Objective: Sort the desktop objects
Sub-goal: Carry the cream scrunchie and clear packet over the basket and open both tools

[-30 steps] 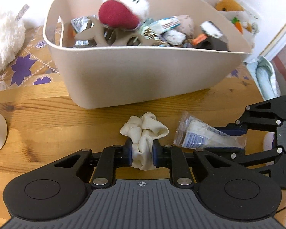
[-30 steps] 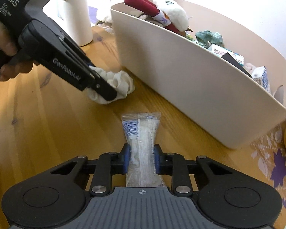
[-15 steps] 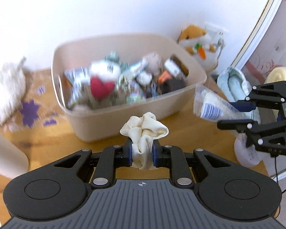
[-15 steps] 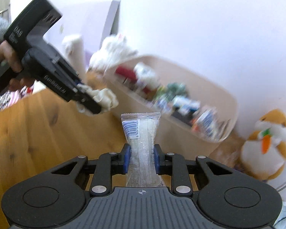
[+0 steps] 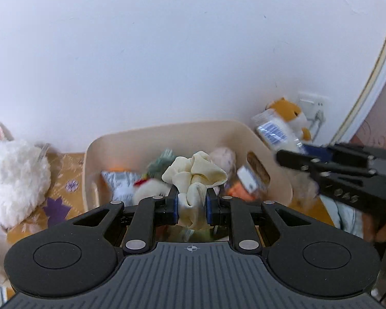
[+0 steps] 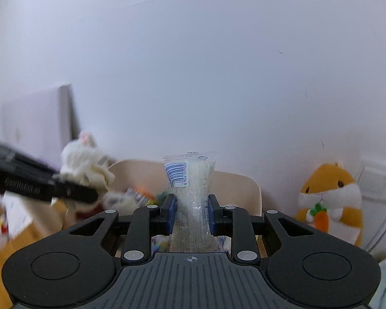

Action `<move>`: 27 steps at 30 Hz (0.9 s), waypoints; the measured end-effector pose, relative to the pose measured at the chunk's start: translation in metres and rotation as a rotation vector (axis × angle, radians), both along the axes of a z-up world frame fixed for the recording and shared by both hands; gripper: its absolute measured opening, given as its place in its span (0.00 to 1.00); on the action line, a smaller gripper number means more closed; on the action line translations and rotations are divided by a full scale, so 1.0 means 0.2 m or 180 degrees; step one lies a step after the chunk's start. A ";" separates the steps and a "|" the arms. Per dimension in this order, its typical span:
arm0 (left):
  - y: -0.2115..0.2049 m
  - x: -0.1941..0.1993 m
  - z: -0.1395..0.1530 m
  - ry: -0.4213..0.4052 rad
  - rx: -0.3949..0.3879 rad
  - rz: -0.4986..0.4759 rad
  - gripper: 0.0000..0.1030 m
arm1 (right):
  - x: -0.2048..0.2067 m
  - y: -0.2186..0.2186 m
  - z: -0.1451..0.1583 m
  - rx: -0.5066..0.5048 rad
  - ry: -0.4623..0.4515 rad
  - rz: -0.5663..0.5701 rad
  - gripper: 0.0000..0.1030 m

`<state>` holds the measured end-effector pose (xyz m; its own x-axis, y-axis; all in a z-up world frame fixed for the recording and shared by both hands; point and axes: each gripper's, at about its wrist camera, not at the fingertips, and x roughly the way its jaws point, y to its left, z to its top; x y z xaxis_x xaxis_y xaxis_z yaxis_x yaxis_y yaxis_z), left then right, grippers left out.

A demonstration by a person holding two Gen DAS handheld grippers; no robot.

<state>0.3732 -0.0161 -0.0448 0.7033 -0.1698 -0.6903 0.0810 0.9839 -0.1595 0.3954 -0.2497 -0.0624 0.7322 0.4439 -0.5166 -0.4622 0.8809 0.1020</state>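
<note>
Left wrist view: left tool (image 5: 192, 203) clamped on cream scrunchie (image 5: 194, 177), directly above beige bin (image 5: 167, 135); right tool (image 6: 190, 212) gripping clear packet (image 6: 190, 182) beside it.

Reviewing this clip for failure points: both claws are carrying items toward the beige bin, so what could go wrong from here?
The left claw pinches only the lower folds of the cream scrunchie; soft fabric might slip before release. The beige bin already looks heaped, so a drop could bounce out. The right claw, holding the clear packet, is close beside the left; they may bump over the bin.
</note>
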 end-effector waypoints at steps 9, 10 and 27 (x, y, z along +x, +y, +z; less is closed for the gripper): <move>-0.12 0.22 -0.14 0.0280 0.0138 0.0248 0.18 | 0.20 0.10 -0.19 -0.0151 0.0244 -0.0343 0.23; -0.12 0.24 -0.15 0.0317 0.0140 0.0280 0.18 | 0.22 0.11 -0.21 -0.0188 0.0275 -0.0342 0.23; -0.11 0.25 -0.17 0.0377 0.0350 0.0408 0.79 | 0.22 0.11 -0.28 -0.0660 0.0432 -0.0395 0.86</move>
<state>0.4237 -0.0373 -0.0794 0.6270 -0.0033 -0.7790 -0.0589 0.9969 -0.0516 0.4385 -0.2268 -0.1192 0.6923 0.2297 -0.6841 -0.3438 0.9385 -0.0328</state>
